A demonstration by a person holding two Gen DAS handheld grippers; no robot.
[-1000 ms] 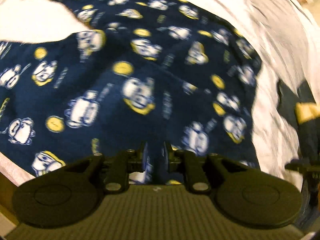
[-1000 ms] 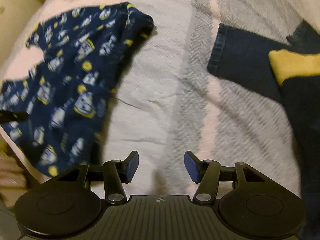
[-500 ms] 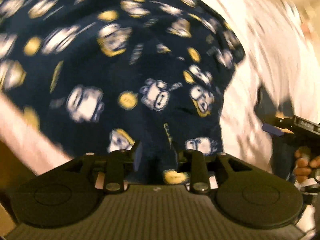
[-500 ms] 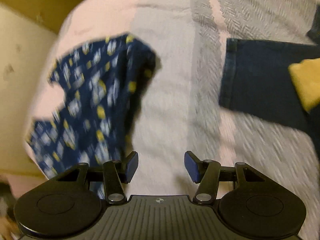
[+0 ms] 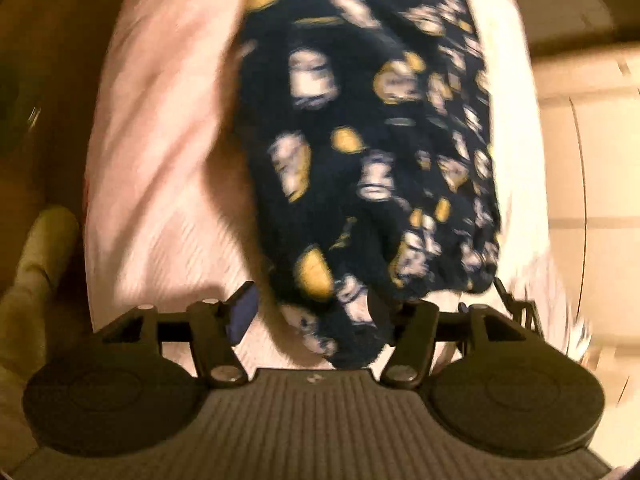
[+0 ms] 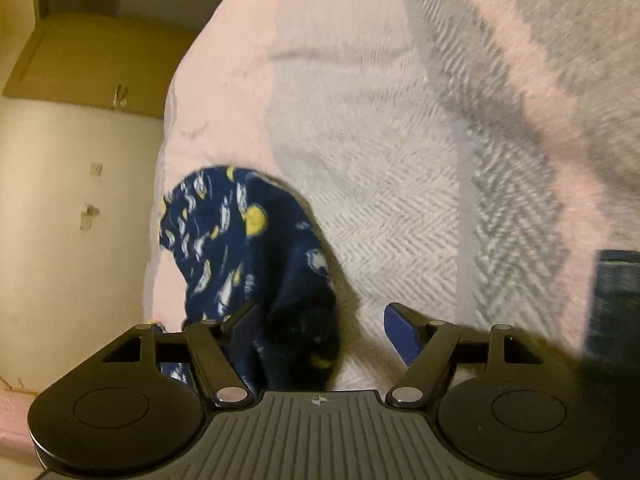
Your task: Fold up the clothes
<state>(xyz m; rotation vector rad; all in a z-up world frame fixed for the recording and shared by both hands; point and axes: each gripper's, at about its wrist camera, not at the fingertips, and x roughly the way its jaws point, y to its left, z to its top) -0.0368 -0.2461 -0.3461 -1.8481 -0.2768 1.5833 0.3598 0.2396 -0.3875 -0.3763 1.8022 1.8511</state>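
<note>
From the left wrist, the left claw point(image 5: 310, 316) stood wide open, the blurred patterned garment point(image 5: 372, 152) lying loose between its fingers on the bed point(image 5: 160, 160), seemingly just let go. From the right wrist, the right claw point(image 6: 322, 334) gaped empty over the garment point(image 6: 248, 256) bunched near the bed's point(image 6: 392, 184) left edge, likely ready to grasp it.

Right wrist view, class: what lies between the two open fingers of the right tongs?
Part of the navy printed garment near the left finger; otherwise bare blanket.
</note>
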